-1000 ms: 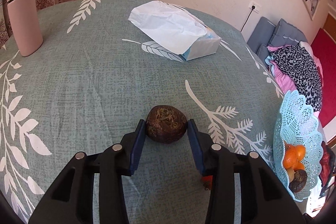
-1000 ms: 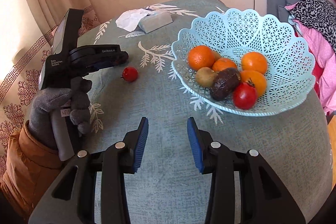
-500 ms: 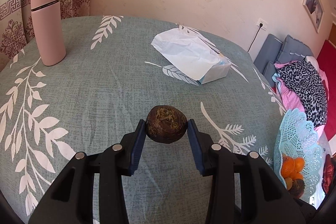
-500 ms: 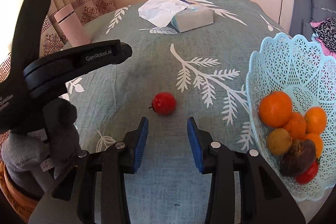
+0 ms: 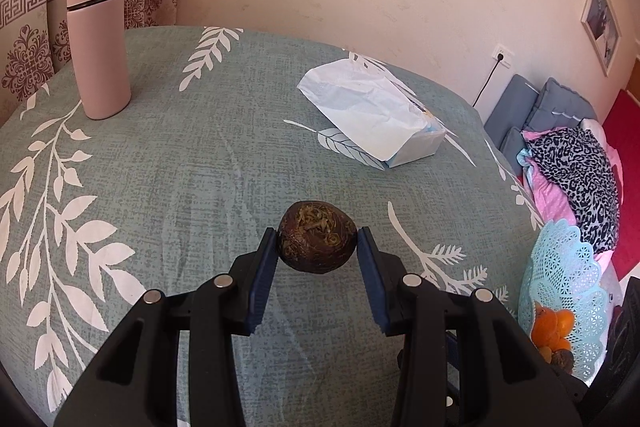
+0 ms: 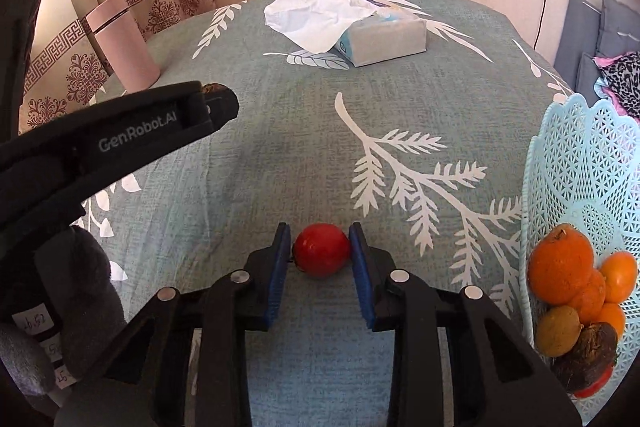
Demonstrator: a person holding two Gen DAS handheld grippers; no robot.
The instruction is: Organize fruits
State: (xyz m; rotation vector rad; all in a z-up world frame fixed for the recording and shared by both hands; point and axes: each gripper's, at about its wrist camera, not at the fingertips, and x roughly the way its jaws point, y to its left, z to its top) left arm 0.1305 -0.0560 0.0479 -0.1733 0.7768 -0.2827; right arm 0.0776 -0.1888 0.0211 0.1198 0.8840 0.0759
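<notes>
My left gripper (image 5: 317, 241) is shut on a dark brown round fruit (image 5: 317, 242) and holds it above the tablecloth. It shows at the left of the right wrist view (image 6: 216, 99). My right gripper (image 6: 320, 249) sits around a red tomato (image 6: 321, 249) on the cloth, its blue pads right beside the tomato's sides. A light blue lattice basket (image 6: 580, 163) at the right holds oranges (image 6: 560, 263), a kiwi (image 6: 558, 330), a brown fruit (image 6: 588, 355) and a red one. The basket also shows in the left wrist view (image 5: 560, 267).
A tissue box (image 6: 384, 35) with a loose white sheet lies at the far middle of the table (image 5: 180, 167). A pink flask (image 5: 98, 43) stands at the far left. Cushions and clothes (image 5: 576, 163) lie beyond the table's right edge.
My left gripper has lifted the brown fruit higher off the cloth. My right gripper has swung left from the basket and moved forward until the tomato sits between its pads.
</notes>
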